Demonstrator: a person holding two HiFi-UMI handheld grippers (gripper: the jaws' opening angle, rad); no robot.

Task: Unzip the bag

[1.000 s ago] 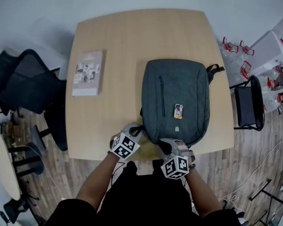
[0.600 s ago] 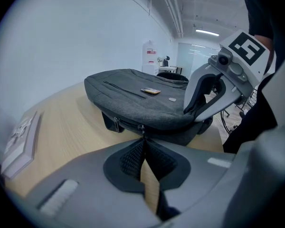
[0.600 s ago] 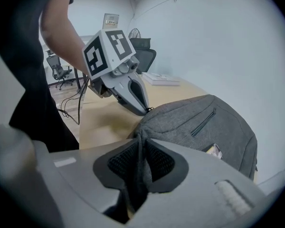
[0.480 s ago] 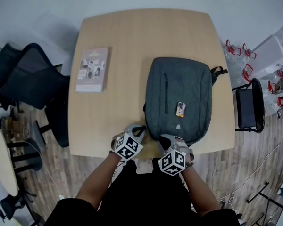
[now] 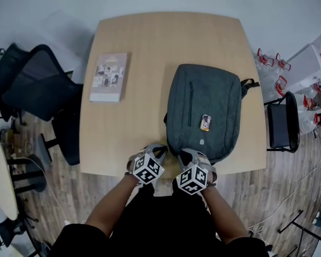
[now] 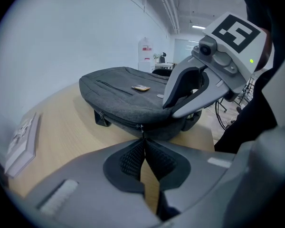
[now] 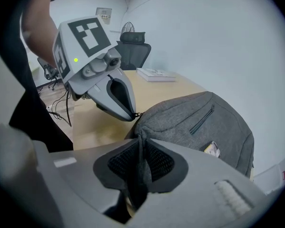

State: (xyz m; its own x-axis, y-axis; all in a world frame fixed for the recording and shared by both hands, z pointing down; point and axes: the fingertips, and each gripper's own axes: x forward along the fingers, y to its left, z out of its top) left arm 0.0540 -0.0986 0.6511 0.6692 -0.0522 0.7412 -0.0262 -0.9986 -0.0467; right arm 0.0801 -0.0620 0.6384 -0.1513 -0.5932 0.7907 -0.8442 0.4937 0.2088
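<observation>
A grey backpack (image 5: pixel 204 111) lies flat on the wooden table (image 5: pixel 150 42), its bottom end toward me. My left gripper (image 5: pixel 161 150) is at the bag's near left corner. In the left gripper view the left gripper (image 6: pixel 143 139) is shut on the zipper pull (image 6: pixel 142 129) of the side zipper. My right gripper (image 5: pixel 186 153) sits just to its right at the bag's near edge. Its jaws (image 7: pixel 140 145) are shut on a pinched fold of the bag's grey fabric (image 7: pixel 143 163). The two grippers nearly touch. A small orange tag (image 5: pixel 205 122) lies on top of the bag.
A book (image 5: pixel 109 76) lies on the table's left side. Black office chairs (image 5: pixel 35 87) stand left of the table and another chair (image 5: pixel 283 125) stands to the right. Red-capped bottles (image 5: pixel 270 63) stand on the floor at the right. The table's near edge runs just under both grippers.
The right gripper has moved left and forward, closer to the left gripper and the bag's near edge. The left gripper stays at the bag's corner. The head view has shifted slightly.
</observation>
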